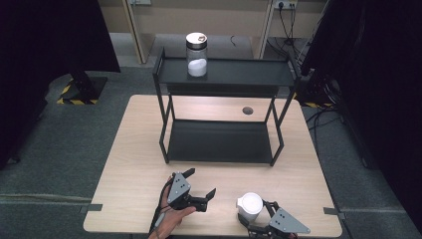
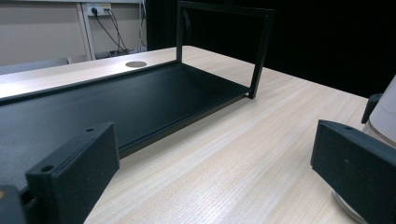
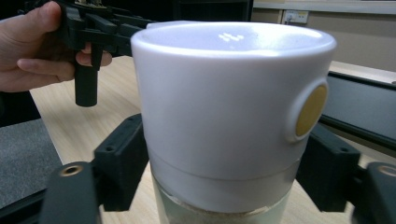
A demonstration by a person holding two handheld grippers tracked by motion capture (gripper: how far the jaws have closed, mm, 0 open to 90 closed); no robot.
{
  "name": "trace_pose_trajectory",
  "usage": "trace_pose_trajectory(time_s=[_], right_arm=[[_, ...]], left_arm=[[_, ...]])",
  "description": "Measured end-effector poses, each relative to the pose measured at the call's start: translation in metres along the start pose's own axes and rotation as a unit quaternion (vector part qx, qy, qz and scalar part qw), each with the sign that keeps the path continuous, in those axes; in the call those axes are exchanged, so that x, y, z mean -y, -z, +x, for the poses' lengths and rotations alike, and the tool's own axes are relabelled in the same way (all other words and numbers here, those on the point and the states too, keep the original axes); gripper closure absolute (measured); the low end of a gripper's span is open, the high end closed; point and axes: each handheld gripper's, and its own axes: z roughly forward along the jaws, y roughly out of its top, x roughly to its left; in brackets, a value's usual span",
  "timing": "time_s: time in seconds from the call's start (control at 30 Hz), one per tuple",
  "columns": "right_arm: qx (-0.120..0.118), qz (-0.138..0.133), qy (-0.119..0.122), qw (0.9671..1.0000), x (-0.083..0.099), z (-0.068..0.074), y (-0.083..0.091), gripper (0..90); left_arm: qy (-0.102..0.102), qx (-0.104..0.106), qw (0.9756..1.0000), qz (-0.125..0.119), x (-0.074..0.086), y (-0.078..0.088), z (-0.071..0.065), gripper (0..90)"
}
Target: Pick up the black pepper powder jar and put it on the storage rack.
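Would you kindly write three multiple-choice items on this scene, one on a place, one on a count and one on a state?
1. Where does the glass jar stand?
A. On the rack's top shelf
B. On the rack's bottom shelf
C. On the floor

2. How many shelves does the black rack have?
A. One
B. Two
C. Four

3. How do the right gripper's jaws stand?
A. Wide open over bare table
B. Shut on the white-lidded jar
C. Shut on the rack's leg

Answers: 1 A, the high view shows it at the top shelf's left part. 2 B, a top and a bottom shelf. 3 B, the pads press on the jar's sides.
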Motion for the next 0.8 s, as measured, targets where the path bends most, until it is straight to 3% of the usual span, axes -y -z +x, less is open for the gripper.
trace_pose_trajectory(time_s=[0.37,0.5,0.8], right_arm=[[0.012,0.005,0.002,0.9999,-0.002,0.003,0.002,30.5],[0.013,-0.007,-0.009,0.9999,-0.001,0.0,0.005,30.5],[0.014,-0.024,-0.006,0.9996,-0.004,0.002,0.012,30.5]], left_arm=[[-0.001,0.0,1.0,-0.001,0.0,0.0,0.0,0.5],[-0.001,0.0,1.0,0.0,0.0,0.0,0.0,0.5],[0.0,0.0,1.0,-0.001,0.0,0.001,0.0,0.5]])
